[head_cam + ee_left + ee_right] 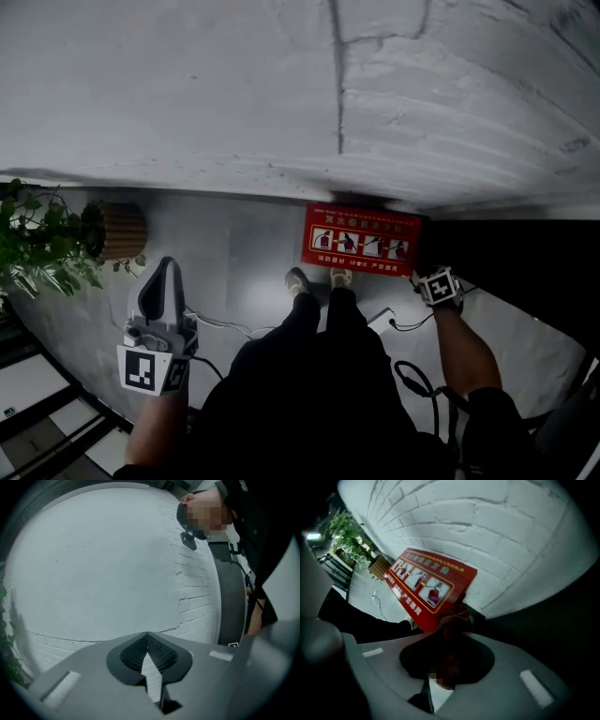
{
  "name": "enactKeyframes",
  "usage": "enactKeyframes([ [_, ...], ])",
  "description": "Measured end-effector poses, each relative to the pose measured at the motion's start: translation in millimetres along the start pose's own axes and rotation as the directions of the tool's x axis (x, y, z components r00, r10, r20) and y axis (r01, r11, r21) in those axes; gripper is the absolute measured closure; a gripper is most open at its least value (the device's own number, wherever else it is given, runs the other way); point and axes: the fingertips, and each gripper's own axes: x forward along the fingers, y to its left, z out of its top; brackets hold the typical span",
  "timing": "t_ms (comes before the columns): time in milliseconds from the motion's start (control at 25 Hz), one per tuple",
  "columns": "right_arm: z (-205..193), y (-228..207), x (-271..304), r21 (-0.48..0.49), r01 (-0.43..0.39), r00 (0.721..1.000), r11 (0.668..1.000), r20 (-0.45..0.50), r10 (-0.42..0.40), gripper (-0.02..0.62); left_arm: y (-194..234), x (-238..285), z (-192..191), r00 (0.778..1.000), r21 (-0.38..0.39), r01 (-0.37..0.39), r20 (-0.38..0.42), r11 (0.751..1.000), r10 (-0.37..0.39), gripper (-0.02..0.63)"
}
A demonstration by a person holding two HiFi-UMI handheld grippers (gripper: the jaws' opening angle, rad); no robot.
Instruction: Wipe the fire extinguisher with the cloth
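The dark red cloth is bunched between the jaws of the right gripper, which are clamped on it. The gripper points steeply down on a lowered forearm, just beside the right end of the red fire extinguisher box. The box sits on the grey floor against the foot of the white brick wall, just ahead of the person's shoes. The left gripper is held out roughly level toward the wall, tips together and empty. A potted plant stands far left.
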Motion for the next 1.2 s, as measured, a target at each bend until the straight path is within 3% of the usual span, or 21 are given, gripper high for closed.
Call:
enactKeyframes([
  [120,55.0,28.0,-1.3,-0.137,0.027,0.990,0.990,0.139,-0.008,0.526,2.1,-4.3,-11.9,1.000,-0.023,-0.019,-0.007,1.000,0.019,0.606],
  [240,104.9,60.9,9.7,-0.217,0.003,0.981,0.976,0.189,0.039,0.526,0.0,-5.9,-10.0,1.000,-0.027,-0.024,-0.008,0.999,0.024,0.606],
  [360,127.8,77.1,31.0,-0.241,-0.034,0.988,0.970,0.137,0.069,0.526,3.1,-14.3,-5.8,0.999,-0.004,-0.037,-0.018,0.999,0.037,0.606],
  [520,105.7,77.7,55.1,-0.164,-0.066,0.997,0.984,-0.051,0.058,0.522,15.6,-32.5,-6.7,0.995,0.006,-0.096,-0.029,0.995,0.096,0.606],
  [560,107.4,79.6,57.4,-0.175,-0.072,0.997,0.982,-0.041,0.066,0.517,18.1,-37.9,-6.8,0.993,0.008,-0.114,-0.026,0.993,0.114,0.606],
  [680,125.2,85.1,49.9,-0.254,-0.076,0.991,0.964,0.086,0.101,0.488,23.4,-50.2,-6.0,0.990,0.019,-0.143,-0.009,0.990,0.143,0.606],
  [800,142.5,78.0,14.2,-0.275,-0.006,0.965,0.961,0.252,0.078,0.436,21.5,-43.3,-9.8,0.993,-0.016,-0.115,0.003,0.993,0.115,0.606],
  [880,152.7,78.2,-23.7,-0.262,0.057,0.918,0.964,0.394,0.053,0.431,14.4,-30.5,-15.5,0.996,-0.057,-0.085,0.017,0.995,0.086,0.606],
  [920,157.4,80.2,-47.6,-0.250,0.092,0.879,0.964,0.476,0.039,0.437,8.3,-23.1,-20.6,0.997,-0.067,-0.069,0.018,0.995,0.070,0.606],
  [960,162.0,82.7,-75.6,-0.233,0.128,0.827,0.964,0.562,0.026,0.446,0.2,-15.2,-25.8,0.998,-0.070,-0.051,0.020,0.996,0.052,0.606],
  [1040,170.6,88.2,-142.4,-0.193,0.203,0.692,0.960,0.722,-0.002,0.475,-18.8,5.0,-30.9,0.999,-0.061,0.003,0.040,0.998,-0.001,0.606],
  [1120,176.6,95.1,-211.7,-0.182,0.309,0.571,0.934,0.821,-0.028,0.531,-31.4,34.5,-27.9,0.995,-0.038,0.061,0.083,0.997,-0.058,0.606],
  [1200,175.6,107.0,-265.4,-0.184,0.386,0.491,0.904,0.871,-0.032,0.592,-30.9,65.5,-17.9,0.988,-0.043,0.085,0.131,0.995,-0.079,0.606],
])
